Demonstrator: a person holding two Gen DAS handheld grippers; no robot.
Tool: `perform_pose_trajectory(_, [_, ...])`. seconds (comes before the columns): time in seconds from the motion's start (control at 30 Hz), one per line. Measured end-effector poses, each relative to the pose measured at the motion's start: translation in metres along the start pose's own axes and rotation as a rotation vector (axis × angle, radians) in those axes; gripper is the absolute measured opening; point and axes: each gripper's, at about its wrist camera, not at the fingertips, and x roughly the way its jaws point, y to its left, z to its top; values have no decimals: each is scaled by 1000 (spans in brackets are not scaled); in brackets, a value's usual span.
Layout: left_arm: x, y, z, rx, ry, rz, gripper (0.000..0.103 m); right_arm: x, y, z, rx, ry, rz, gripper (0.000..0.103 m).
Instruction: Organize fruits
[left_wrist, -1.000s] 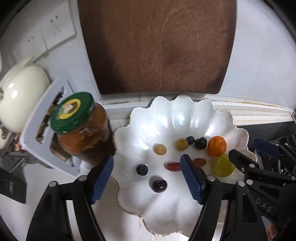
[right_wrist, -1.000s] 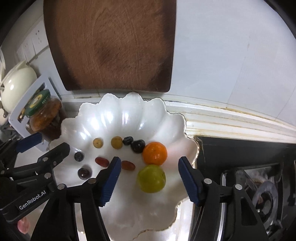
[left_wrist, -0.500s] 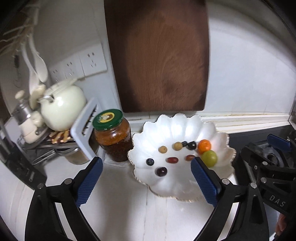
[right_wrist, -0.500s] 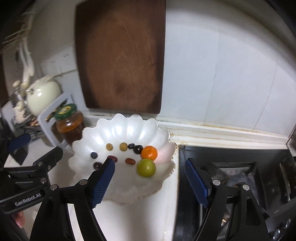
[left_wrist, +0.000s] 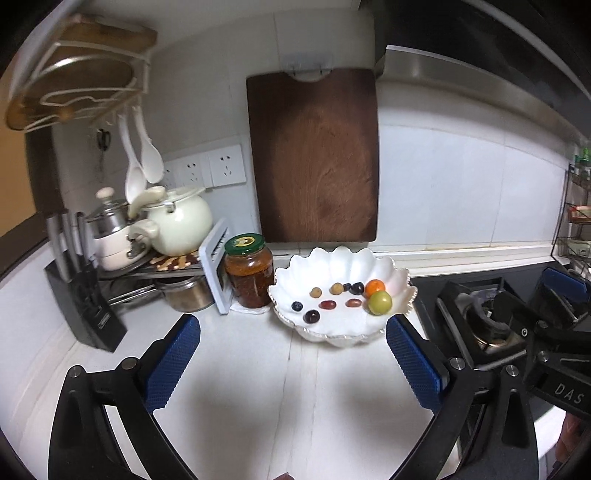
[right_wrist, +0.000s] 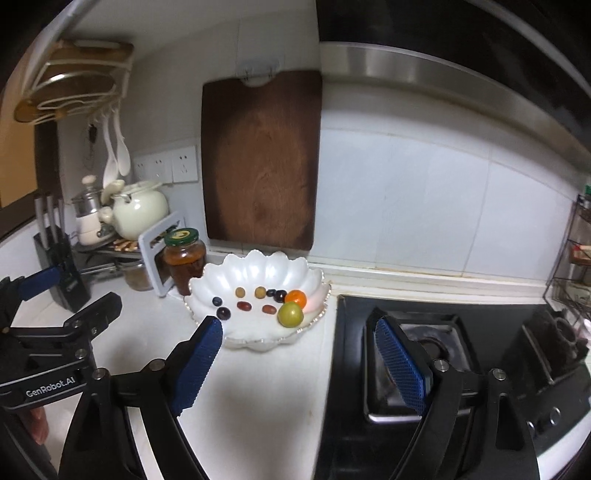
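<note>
I see bare counter in front of the white scalloped bowl, open for passing; left of the bowl a jar nearly touching it, behind it a cutting board, right of it the stove

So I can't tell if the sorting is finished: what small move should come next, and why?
Probably none on the fruit: just keep both hands clear. All the fruit, including the green fruit and the orange one, lies in the white scalloped bowl. The left claw and right claw are empty and opening, short of the bowl.
</note>
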Motion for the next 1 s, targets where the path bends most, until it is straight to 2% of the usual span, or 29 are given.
perform_pose_trajectory(0.17, [-53, 0, -22, 18, -36, 9, 103, -49, -2, -22, -7, -39, -1, 91])
perform_pose_trajectory(0.47, [-135, 4, -61, -5, -73, 6, 103, -123, -8, -62, -8, -69, 1, 92])
perform_pose_trajectory(0.8, [-188, 4, -97, -17, -81, -13, 103, -186, -9, -95, 18, -116, -27, 92])
perform_pose_trajectory(1.0, [-205, 4, -109, -18, -84, -38, 103, -203, -6, -113, 22, -85, -21, 92])
